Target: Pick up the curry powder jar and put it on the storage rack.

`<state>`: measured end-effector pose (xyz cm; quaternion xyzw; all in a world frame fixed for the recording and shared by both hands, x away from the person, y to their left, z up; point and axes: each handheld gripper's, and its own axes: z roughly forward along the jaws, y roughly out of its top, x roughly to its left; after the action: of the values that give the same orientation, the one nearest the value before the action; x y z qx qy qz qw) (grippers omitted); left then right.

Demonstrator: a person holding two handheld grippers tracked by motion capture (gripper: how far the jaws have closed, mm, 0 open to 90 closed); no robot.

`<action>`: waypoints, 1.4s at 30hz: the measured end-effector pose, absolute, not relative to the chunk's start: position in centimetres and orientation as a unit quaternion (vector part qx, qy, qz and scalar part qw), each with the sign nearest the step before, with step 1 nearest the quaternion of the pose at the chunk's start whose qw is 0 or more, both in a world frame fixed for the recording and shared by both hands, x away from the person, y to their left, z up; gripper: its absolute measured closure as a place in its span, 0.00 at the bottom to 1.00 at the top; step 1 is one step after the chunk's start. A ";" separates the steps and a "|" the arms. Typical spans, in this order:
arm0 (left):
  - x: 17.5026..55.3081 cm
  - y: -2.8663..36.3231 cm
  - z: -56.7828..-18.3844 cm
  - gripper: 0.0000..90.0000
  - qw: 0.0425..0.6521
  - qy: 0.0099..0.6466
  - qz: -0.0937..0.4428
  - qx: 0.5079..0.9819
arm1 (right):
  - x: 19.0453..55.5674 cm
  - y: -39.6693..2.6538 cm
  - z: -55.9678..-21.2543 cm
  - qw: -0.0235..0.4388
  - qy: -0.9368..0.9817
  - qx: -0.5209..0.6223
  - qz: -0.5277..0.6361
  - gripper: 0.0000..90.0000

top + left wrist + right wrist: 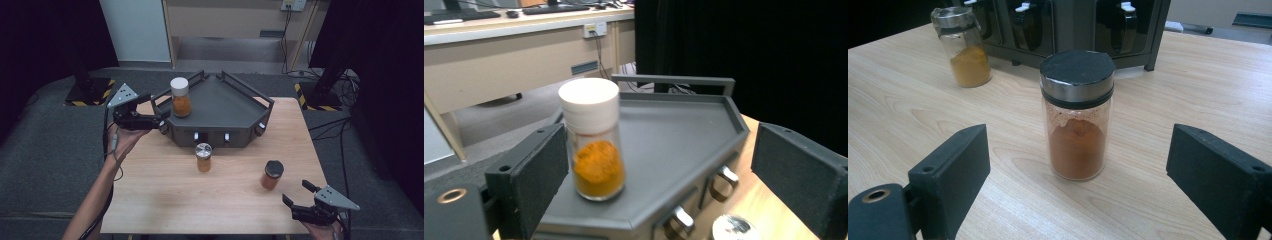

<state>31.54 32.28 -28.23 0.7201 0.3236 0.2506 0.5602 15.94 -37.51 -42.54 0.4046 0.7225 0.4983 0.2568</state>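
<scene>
Three jars are in play, and the rack is the landmark for all of them. A white-lid jar stands upright on top of the rack near its left corner; a silver-lid jar stands on the table just in front of the rack's front face; a black-lid jar stands on the table farther from the rack, towards its right front.

The left gripper sits at the rack's left corner with its jaws apart. In the left gripper view the white-lid jar stands next to the left pad, apparently free of it, and the right pad is well clear, so nothing is clamped. The main risk, as I judge it, is here: the jar is off-centre in the gap, so a careless sideways move could knock it with that near pad. It stands close to the rack's edge, so a tip could send it off onto the table. The picture is slightly blurred, so actual contact cannot be ruled out.

The right gripper rests over the table's near right corner, well away from the rack, jaws wide apart. In the right gripper view the black-lid jar stands centred between the pads but ahead of them, untouched. A grasp there looks easier; the hazards would be closing before the pads are alongside the glass, which would push the jar forward, or gripping up at the lid, where the hold may be poorer.
</scene>
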 end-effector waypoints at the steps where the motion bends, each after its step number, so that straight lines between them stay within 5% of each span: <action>1: 31.2 32.4 -28.4 0.08 0.562 0.321 0.249 0.721 | 15.9 -37.5 -42.5 0.256 0.723 0.405 0.498 0.11; 42: 21.6 36.9 -39.7 0.09 0.593 0.330 0.217 0.702 | 15.9 -37.4 -42.4 0.259 0.724 0.404 0.496 0.11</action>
<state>21.64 36.85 -39.72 0.7021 0.3297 0.2166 0.5928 15.85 -37.39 -42.44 0.4043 0.7237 0.4955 0.2594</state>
